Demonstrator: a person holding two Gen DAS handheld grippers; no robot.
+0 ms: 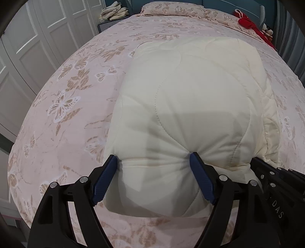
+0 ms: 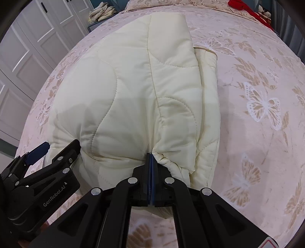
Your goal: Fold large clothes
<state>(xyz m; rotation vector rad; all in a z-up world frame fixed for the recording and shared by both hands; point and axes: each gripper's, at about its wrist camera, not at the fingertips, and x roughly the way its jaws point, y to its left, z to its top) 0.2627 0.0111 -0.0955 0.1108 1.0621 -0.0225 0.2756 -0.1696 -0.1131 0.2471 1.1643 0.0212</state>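
Note:
A cream quilted padded garment (image 1: 190,95) (image 2: 133,85) lies folded into a thick bundle on the bed, long side running away from me. My left gripper (image 1: 153,156) stands wide around its near left end. Both blue pads (image 1: 200,177) dig into the padding, which bulges and creases between them. My right gripper (image 2: 150,155) is shut at the near edge further right, and the fabric puckers into its tips. In the right wrist view the left gripper (image 2: 57,146) shows at the bundle's near left corner.
The bed (image 1: 66,95) (image 2: 257,114) has a pink butterfly cover. A pillow (image 1: 171,8) lies at its head. Red cloth (image 1: 247,21) (image 2: 240,4) sits at the far right. A pile of pale clothes (image 1: 114,12) (image 2: 102,11) rests beside white wardrobe doors (image 1: 28,47).

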